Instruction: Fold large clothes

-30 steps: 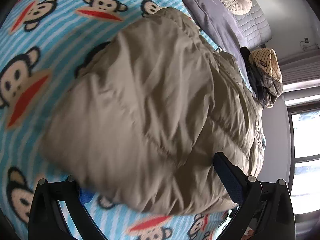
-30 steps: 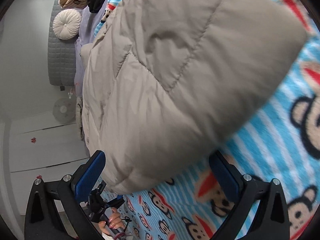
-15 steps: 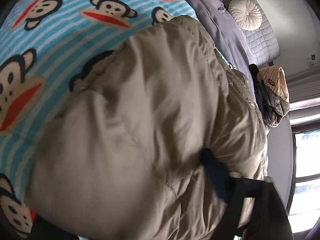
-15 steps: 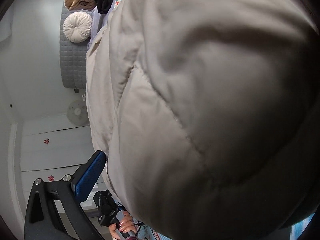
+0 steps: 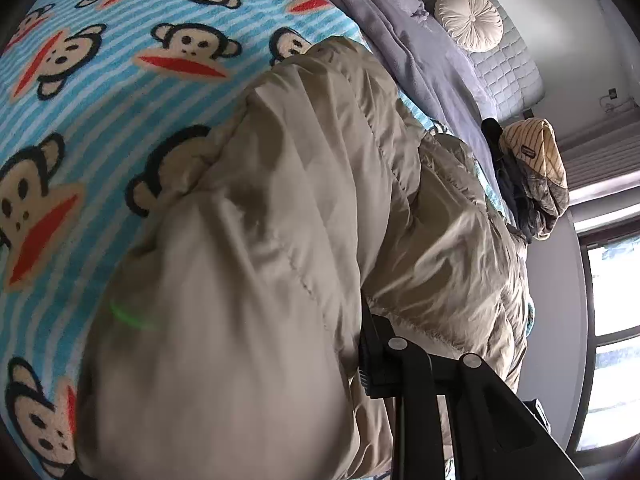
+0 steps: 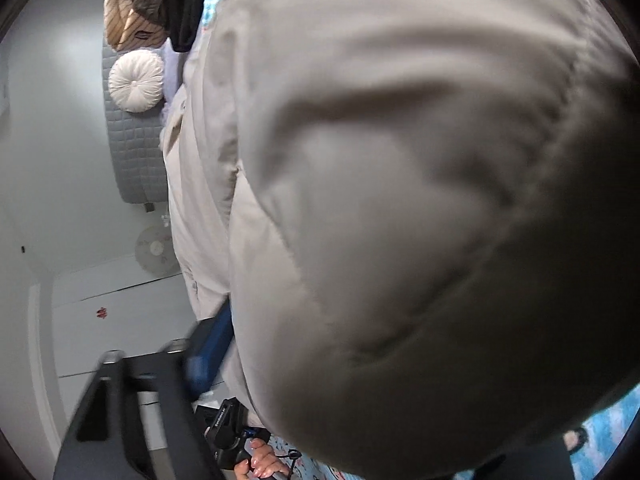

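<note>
2 grippers are both digging into a beige puffer jacket (image 5: 288,208) that's lying bunched up on a monkey-print blanket (image 5: 100,92) on the bed. The left gripper (image 5: 304,364) is closing, with a thick fold of padding bulging between its jaws; only 1 black finger (image 5: 376,360) is showing. The right gripper (image 6: 320,360) is closing too, its blue-padded finger (image 6: 208,348) pressing against the jacket, which is filling nearly the whole right wrist view. A round cushion (image 5: 468,20) is sitting by the quilted headboard (image 5: 508,60).

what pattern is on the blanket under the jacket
Light blue and white stripes with cartoon monkey faces with red mouths; the blanket shows best in the left wrist view.
</note>
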{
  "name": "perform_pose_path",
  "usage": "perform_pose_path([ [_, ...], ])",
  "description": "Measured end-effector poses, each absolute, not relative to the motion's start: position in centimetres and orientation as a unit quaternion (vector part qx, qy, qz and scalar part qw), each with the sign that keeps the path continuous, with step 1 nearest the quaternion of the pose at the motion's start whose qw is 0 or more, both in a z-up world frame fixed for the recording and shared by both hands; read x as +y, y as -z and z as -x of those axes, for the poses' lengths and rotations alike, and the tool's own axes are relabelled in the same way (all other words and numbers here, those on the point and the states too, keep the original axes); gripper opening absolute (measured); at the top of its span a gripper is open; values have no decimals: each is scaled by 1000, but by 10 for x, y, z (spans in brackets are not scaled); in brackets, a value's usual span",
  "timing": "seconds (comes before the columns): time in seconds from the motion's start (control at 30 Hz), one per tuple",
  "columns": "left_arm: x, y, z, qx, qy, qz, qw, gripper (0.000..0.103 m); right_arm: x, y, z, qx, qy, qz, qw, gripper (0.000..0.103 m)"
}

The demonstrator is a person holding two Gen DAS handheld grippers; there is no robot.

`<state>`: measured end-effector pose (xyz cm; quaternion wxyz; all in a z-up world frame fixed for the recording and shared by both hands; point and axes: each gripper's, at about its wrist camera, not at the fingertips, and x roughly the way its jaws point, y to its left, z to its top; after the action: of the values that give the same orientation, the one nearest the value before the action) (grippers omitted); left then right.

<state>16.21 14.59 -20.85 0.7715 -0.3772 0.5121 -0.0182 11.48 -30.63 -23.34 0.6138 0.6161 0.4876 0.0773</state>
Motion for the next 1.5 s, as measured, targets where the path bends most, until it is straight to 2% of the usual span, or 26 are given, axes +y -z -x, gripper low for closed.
perform_pose_path([
  [0.03, 145, 206, -162, 512, 20, 371, 775, 29, -306, 232, -115, 485, -79, -613, 618, 41],
  [0.07, 147, 204, -158, 509, 24, 360, 781, 21, -304, 227, -115, 484, -81, -602, 630, 35],
  [0.27, 142, 164, -150, 485, 51, 327, 810, 15, -307, 213, -117, 472, -108, -576, 659, 25],
  [0.47, 134, 119, -126, 471, 88, 309, 822, 15, -311, 190, -105, 462, -137, -544, 686, 22],
  [0.63, 134, 102, -81, 495, 110, 297, 809, 15, -321, 176, -77, 473, -143, -536, 685, 22],
  [0.83, 140, 120, 2, 560, 116, 290, 767, 15, -329, 179, -28, 510, -138, -537, 658, 22],
  [1.03, 140, 168, 40, 613, 92, 279, 734, 15, -333, 212, 16, 549, -98, -546, 625, 24],
  [1.1, 140, 181, 41, 627, 76, 277, 724, 19, -327, 211, 8, 563, -84, -544, 616, 26],
  [1.13, 141, 183, 42, 632, 66, 273, 722, 31, -329, 213, 13, 570, -77, -542, 612, 32],
  [1.17, 142, 185, 43, 641, 51, 263, 719, 47, -329, 218, 12, 581, -66, -540, 605, 38],
  [1.23, 146, 182, 44, 657, 15, 232, 717, 66, -331, 216, 9, 598, -53, -524, 605, 47],
  [1.27, 150, 178, 46, 658, 3, 219, 721, 66, -331, 213, 8, 607, -50, -510, 607, 54],
  [1.33, 160, 165, 51, 652, -15, 200, 731, 66, -331, 204, 2, 629, -49, -467, 619, 57],
  [1.5, 193, 114, 62, 602, -68, 160, 779, 66, -343, 165, 8, 640, 2, -365, 677, 57],
])
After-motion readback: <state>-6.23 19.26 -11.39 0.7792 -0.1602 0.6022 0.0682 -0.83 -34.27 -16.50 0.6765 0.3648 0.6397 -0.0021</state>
